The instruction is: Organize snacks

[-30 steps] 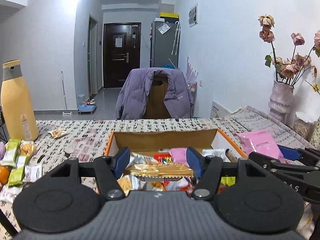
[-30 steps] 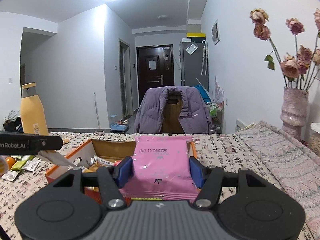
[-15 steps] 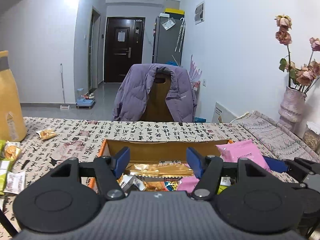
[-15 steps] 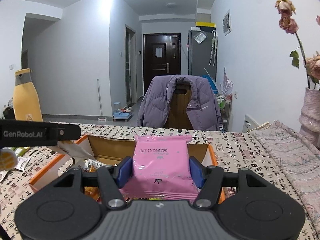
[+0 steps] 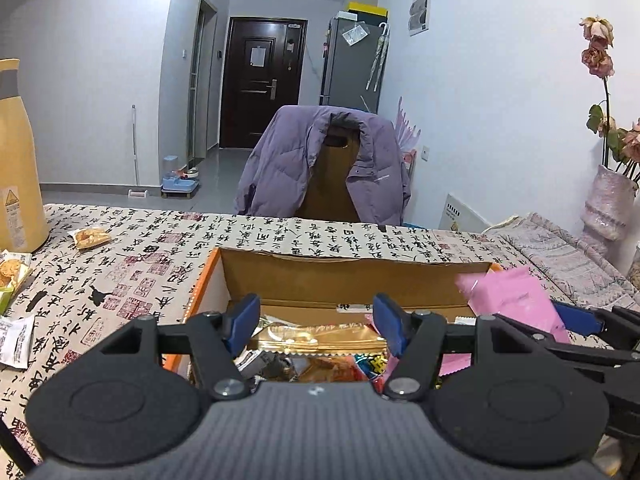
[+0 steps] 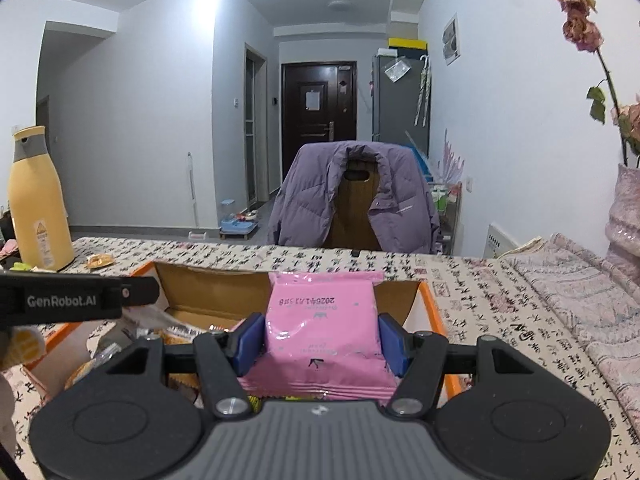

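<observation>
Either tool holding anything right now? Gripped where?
Left tool clamps a gold packet by its side edges. Right tool clamps a pink packet across its lower half, both over the box.

White walls, dark door [image 5: 260,84], jacket-draped chair [image 5: 326,168] behind the table [image 5: 120,276].

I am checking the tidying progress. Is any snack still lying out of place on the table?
Yes. One small snack packet lies alone on the tablecloth, between the yellow bottle and the cardboard box. More packets lie scattered at the table's left edge, outside the box. Nothing looks spilled or damaged.
</observation>
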A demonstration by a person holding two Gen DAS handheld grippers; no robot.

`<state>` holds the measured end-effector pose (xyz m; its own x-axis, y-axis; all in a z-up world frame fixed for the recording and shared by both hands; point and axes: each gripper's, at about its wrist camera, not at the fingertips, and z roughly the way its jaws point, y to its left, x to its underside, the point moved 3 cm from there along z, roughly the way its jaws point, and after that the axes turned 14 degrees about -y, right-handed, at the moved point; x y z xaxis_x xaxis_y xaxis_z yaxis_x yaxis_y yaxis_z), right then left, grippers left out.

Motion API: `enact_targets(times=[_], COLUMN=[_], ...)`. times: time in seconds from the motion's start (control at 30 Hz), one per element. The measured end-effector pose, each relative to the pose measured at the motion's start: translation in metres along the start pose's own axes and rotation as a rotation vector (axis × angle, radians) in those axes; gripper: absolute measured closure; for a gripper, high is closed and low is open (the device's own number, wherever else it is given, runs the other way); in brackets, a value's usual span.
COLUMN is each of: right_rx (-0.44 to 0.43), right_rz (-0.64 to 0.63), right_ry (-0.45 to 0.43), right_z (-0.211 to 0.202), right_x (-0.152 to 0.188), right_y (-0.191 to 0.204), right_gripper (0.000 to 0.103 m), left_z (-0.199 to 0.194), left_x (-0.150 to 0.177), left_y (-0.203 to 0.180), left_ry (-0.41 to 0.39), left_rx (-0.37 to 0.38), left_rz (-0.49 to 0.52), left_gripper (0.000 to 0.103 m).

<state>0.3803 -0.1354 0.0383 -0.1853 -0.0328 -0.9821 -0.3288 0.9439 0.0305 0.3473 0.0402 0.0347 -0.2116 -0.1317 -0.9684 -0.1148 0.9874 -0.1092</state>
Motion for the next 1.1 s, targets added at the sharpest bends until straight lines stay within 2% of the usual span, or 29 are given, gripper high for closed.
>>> enact_targets(times=[0.03, 0.07, 0.1, 0.13, 0.17, 0.23, 0.3, 0.63, 0.87, 1.1], right_rx=[-0.001, 0.0, 0.001, 0.0, 0.001, 0.004, 0.002, 0.002, -0.003, 0.001], right_rz=[0.0, 0.001, 0.004, 0.007, 0.007, 0.005, 0.003, 0.004, 0.007, 0.017], right_ry=[0.0, -0.003, -0.003, -0.003, -0.006, -0.012, -0.007, -0.001, -0.007, -0.01], right_z=[-0.001, -0.002, -0.002, -0.002, -0.003, -0.005, -0.007, -0.038, -0.082, -0.136], right_x=[0.0, 0.0, 0.0, -0.001, -0.002, -0.004, -0.006, -0.02, -0.019, -0.006], right_y=[0.0, 0.0, -0.002, -0.003, -0.003, -0.004, -0.003, 0.003, 0.01, 0.013], right_gripper=[0.043, 0.042, 0.036, 0.024, 0.018, 0.005, 0.0, 0.0, 0.0, 0.0], left_z=[0.0, 0.0, -0.001, -0.002, -0.005, -0.009, -0.012, -0.05, -0.104, -0.157], left_x=[0.0, -0.001, -0.001, -0.002, -0.003, -0.007, -0.011, -0.022, -0.023, -0.005], left_y=[0.001, 0.002, 0.002, 0.003, 0.003, 0.002, 0.0, -0.002, 0.004, 0.005], left_ry=[0.0, 0.0, -0.003, -0.01, -0.02, -0.036, -0.036, -0.057, -0.111, -0.116], left_rx=[0.0, 0.0, -0.003, -0.008, -0.009, 0.003, 0.011, 0.007, 0.008, 0.011], left_rz=[-0.003, -0.007, -0.011, -0.015, -0.017, -0.02, -0.022, -0.011, 0.007, 0.038], left_gripper=[0.035, 0.024, 0.018, 0.008, 0.003, 0.0, 0.0, 0.0, 0.0, 0.0])
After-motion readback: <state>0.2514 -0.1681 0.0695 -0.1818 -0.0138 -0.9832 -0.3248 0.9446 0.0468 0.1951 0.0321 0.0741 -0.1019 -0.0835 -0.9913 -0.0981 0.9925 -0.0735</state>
